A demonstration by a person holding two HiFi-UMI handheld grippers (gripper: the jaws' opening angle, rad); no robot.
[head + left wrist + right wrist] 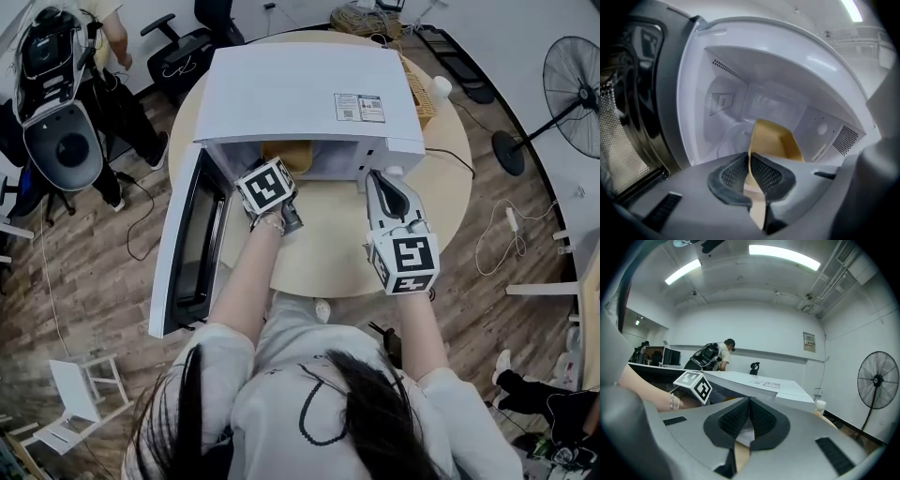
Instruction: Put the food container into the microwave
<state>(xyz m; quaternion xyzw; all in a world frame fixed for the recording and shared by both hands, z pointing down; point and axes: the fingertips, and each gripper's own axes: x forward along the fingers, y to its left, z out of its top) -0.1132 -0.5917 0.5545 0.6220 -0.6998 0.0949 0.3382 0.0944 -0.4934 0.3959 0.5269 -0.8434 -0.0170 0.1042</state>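
Observation:
The white microwave stands on a round wooden table with its door swung open to the left. My left gripper is at the opening, shut on the rim of a tan food container. In the left gripper view the container reaches into the white cavity, its wall pinched between the pads. My right gripper hovers by the microwave's front right corner. Its jaws are shut with nothing between them.
A wicker basket and a small white cup sit behind the microwave. A floor fan stands at the right. A person and office chairs are at the back left. A white stool lies near left.

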